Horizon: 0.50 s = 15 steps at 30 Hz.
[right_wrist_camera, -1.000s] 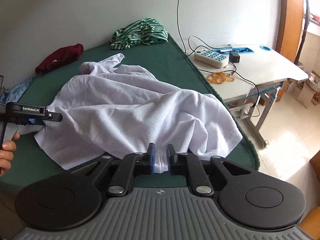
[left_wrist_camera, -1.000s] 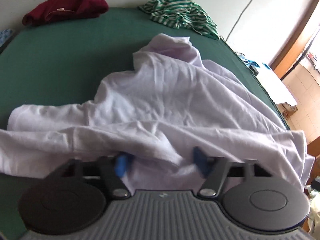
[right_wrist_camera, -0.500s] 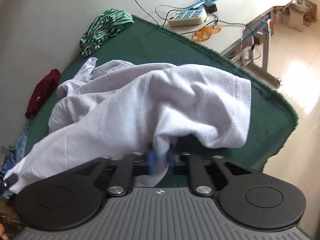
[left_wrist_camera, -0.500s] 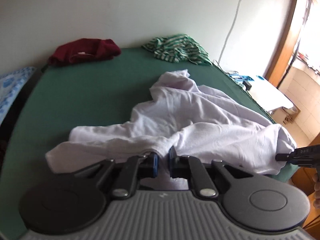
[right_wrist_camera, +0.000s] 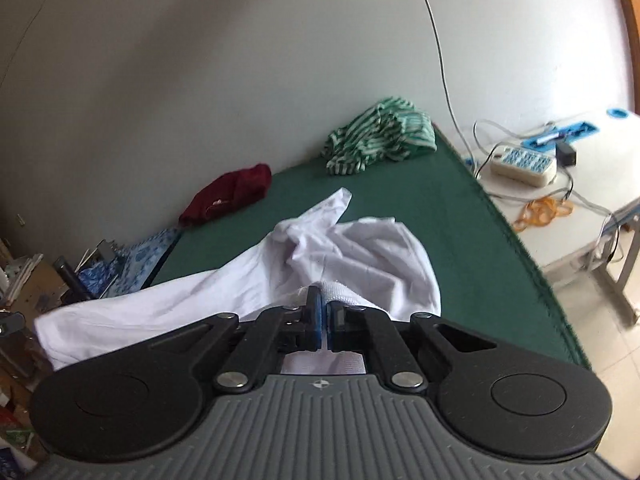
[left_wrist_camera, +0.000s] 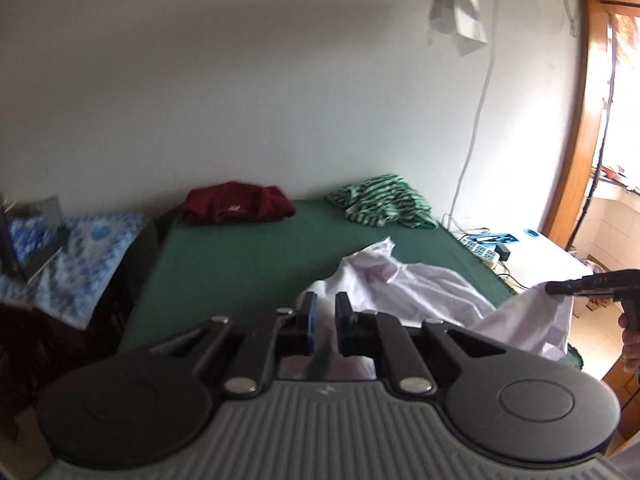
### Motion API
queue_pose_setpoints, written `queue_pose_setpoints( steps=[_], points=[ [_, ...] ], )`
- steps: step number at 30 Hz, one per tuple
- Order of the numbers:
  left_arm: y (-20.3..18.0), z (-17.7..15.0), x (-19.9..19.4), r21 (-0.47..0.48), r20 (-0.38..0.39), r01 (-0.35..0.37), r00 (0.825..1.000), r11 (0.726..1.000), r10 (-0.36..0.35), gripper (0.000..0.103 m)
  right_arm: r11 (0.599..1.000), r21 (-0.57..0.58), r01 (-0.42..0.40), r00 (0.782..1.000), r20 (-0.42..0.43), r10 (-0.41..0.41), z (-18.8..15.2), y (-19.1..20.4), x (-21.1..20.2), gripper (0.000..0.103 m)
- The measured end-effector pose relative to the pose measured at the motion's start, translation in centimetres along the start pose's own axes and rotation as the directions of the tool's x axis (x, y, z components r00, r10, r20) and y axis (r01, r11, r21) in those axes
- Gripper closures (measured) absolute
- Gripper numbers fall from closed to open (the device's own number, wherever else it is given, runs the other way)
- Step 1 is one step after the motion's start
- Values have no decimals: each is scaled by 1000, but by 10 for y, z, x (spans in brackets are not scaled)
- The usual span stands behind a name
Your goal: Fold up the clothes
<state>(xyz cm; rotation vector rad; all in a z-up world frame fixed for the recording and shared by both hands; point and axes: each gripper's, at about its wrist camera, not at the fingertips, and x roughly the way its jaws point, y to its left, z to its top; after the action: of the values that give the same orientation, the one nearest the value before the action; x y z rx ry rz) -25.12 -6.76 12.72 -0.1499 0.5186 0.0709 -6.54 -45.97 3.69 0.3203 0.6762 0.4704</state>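
A white garment (left_wrist_camera: 420, 288) lies crumpled on the green table (left_wrist_camera: 240, 256), its near edge lifted and stretched between both grippers. My left gripper (left_wrist_camera: 325, 309) is shut on one part of that edge, and cloth hangs under its fingers. My right gripper (right_wrist_camera: 324, 300) is shut on the ribbed hem of the white garment (right_wrist_camera: 360, 248). In the left wrist view the right gripper (left_wrist_camera: 560, 288) pinches the cloth at the far right, with a hand (left_wrist_camera: 632, 340) behind it.
A dark red garment (right_wrist_camera: 232, 194) and a green striped garment (right_wrist_camera: 376, 136) lie at the back of the green table (right_wrist_camera: 420, 208). A white side table (right_wrist_camera: 600, 184) to the right carries a power strip (right_wrist_camera: 524, 164) and cables. Blue patterned cloth (left_wrist_camera: 80, 248) lies left.
Both grippers closed on the white garment's near edge and rose, pulling it up off the table. The left gripper drew back and away from the right, stretching the cloth between them.
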Motion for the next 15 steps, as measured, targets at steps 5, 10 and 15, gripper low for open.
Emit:
queue_pose_setpoints(
  steps=[5,10,15],
  points=[
    [20,-46,73,-55,-253,-17,967,998,3,101,993,80,85,989,-128,-74,-16,-12,34,101],
    [0,-81,121,178,-351,42,936,983,24,25,980,121,158,987,-52,-153,-5,-10,32,101],
    [18,-84,159,144,-404,162,910,976,-91,1,955,169,243,970,-16,-244,11,-12,34,100]
  ],
)
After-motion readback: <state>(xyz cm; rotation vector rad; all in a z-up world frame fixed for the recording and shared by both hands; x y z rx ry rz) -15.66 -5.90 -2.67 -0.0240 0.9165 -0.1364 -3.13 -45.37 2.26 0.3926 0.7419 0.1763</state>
